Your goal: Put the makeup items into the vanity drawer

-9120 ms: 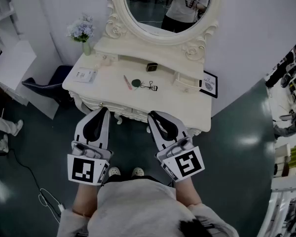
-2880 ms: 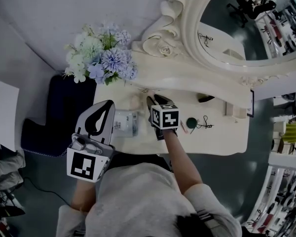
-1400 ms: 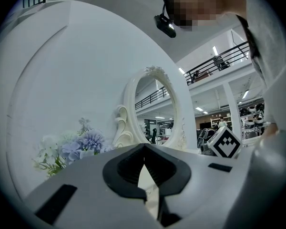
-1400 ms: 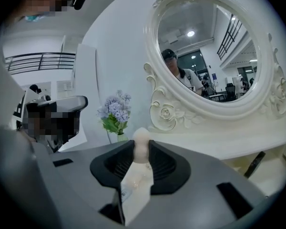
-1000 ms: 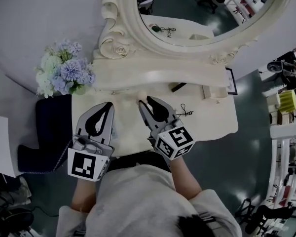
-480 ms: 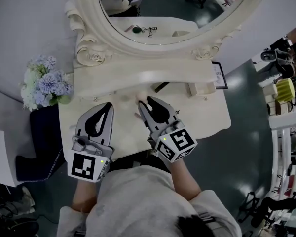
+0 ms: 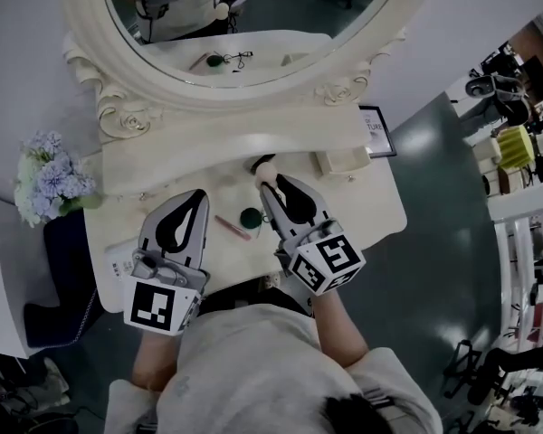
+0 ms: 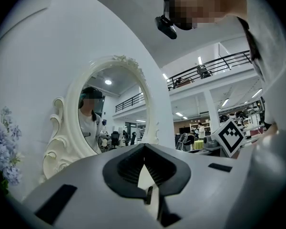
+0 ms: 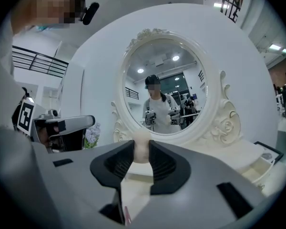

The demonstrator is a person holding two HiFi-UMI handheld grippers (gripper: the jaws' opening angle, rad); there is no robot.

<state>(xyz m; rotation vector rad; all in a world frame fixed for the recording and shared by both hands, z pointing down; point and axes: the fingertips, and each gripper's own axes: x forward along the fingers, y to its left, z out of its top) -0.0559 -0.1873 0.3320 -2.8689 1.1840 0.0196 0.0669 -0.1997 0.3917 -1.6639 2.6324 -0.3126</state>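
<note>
Looking down on cream vanity table, backing onto pale wall, w/ big oval mirror rising behind raised shelf. Reflecting person w/ both grippers up in front.

Flowers sitting at far left end of table.

L gripper hovering over left half of tabletop, jaws resting tip to tip, gripping nothing. Showing same in left gripper view: only a sliver of gap lower down btwn the pads.

R gripper pointing at shelf centre, jaws standing part-way apart & pinching round beige sponge. Showing up in right gripper view as sponge squeezed btwn both pads, sticking up a bit above them, mirror straight ahead.

Framed picture leaning at back right corner.

Small drawer sitting at right end of shelf, top showing open, well right of sponge.

White card lying left of L gripper, partly hidden by it.

Dark round compact lying on tabletop btwn the two grippers, pink pencil lying just beside it on its left; touching or not, can't tell.
</note>
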